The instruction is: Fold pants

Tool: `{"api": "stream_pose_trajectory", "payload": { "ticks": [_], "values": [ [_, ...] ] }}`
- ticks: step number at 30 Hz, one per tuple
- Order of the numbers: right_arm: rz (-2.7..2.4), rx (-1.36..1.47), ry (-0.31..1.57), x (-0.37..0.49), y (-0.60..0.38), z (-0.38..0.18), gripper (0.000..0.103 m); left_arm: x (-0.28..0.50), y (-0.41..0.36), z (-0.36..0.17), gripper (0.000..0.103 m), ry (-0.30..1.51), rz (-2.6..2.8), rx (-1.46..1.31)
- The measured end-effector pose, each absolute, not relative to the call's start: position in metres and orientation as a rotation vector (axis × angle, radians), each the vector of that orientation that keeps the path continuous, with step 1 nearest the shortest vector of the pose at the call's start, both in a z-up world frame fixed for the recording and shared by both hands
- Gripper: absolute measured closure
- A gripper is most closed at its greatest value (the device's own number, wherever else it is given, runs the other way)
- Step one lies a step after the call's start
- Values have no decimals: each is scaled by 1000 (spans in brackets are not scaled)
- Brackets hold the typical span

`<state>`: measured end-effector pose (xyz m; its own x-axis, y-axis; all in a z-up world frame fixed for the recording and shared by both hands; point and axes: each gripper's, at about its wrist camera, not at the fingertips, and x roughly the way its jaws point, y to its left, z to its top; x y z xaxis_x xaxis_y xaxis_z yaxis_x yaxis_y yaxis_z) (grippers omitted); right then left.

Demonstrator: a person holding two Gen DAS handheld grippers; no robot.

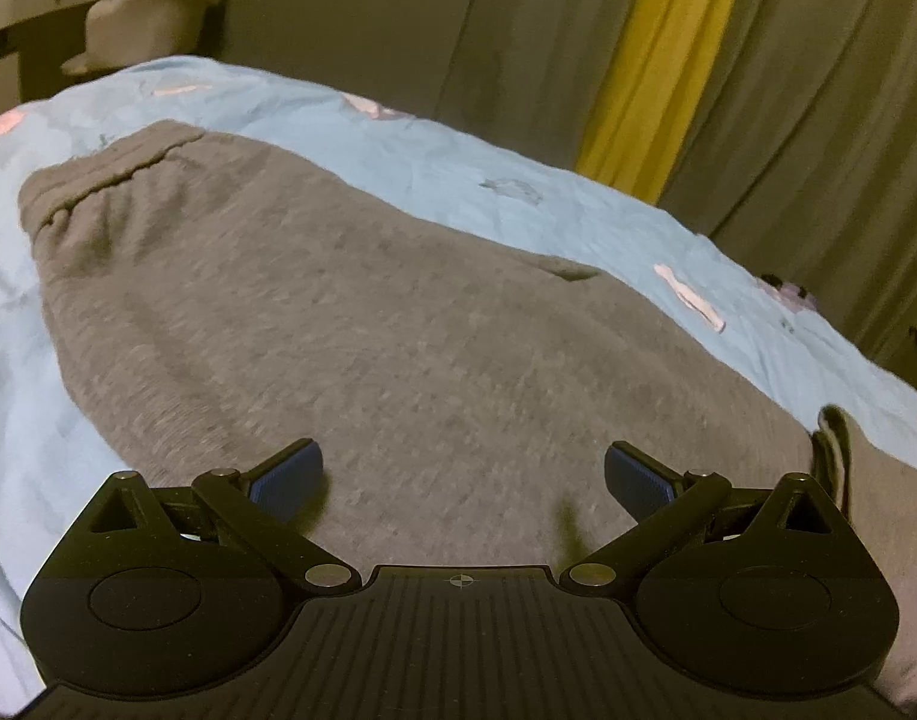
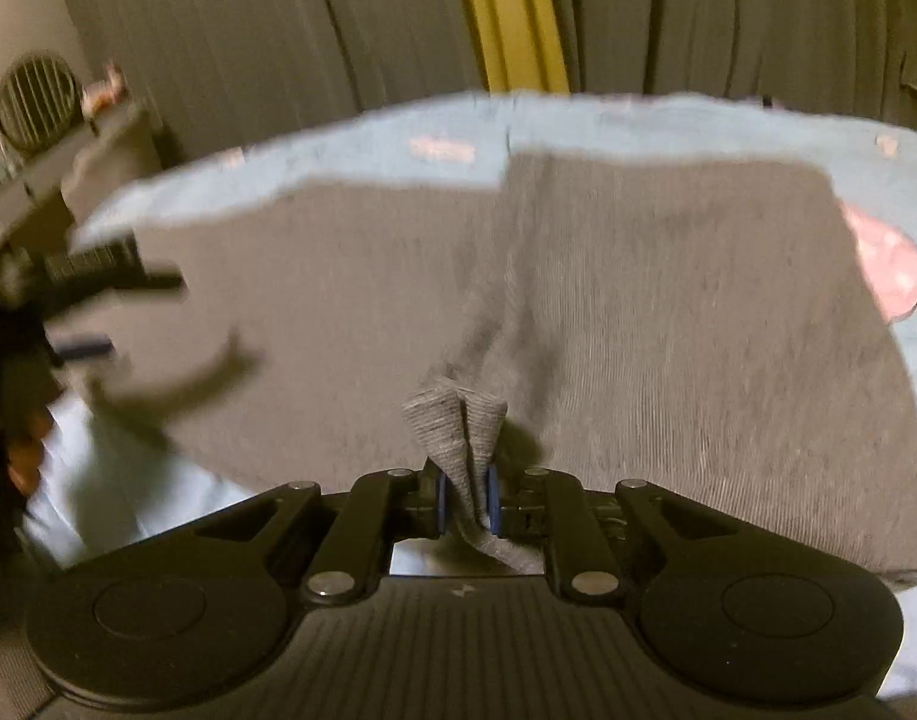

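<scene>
Grey sweatpants (image 1: pixel 368 324) lie spread on a light blue bed sheet (image 1: pixel 458 162), their elastic waistband at the far left. My left gripper (image 1: pixel 464 474) is open just above the grey cloth, with nothing between its blue pads. In the right wrist view, my right gripper (image 2: pixel 467 495) is shut on a pinched fold of the grey pants (image 2: pixel 668 312) and lifts that fold off the bed. The left gripper (image 2: pixel 68 276) shows blurred at the left edge of that view, over the pants.
Grey curtains with a yellow strip (image 1: pixel 656 60) hang behind the bed. A pale chair (image 1: pixel 152 6) and a desk stand at the far left. A pink patch on the sheet (image 2: pixel 884 270) shows right of the pants. The bed's far edge runs close behind the pants.
</scene>
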<state>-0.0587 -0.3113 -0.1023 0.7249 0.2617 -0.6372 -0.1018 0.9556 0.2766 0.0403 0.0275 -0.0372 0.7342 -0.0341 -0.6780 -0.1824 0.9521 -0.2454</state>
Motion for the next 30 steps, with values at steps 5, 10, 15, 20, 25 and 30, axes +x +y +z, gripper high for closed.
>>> {"api": "stream_pose_trajectory", "payload": {
  "ticks": [5, 10, 15, 20, 25, 30],
  "values": [
    [184, 288, 790, -55, -318, -115, 86, 43, 21, -41, 0, 770, 70, -263],
    [344, 519, 669, -65, -339, -92, 31, 44, 21, -43, 0, 792, 70, -263],
    [228, 551, 581, -73, -358, -87, 28, 46, 20, -46, 0, 812, 72, -254],
    [-56, 334, 790, -44, -339, -112, 85, 45, 17, -45, 0, 814, 70, -217],
    [24, 347, 713, -53, -327, -100, 85, 44, 15, -47, 0, 821, 69, -202],
    [50, 257, 822, -53, -317, -108, 83, 44, 10, -46, 0, 819, 37, -179]
  ]
}}
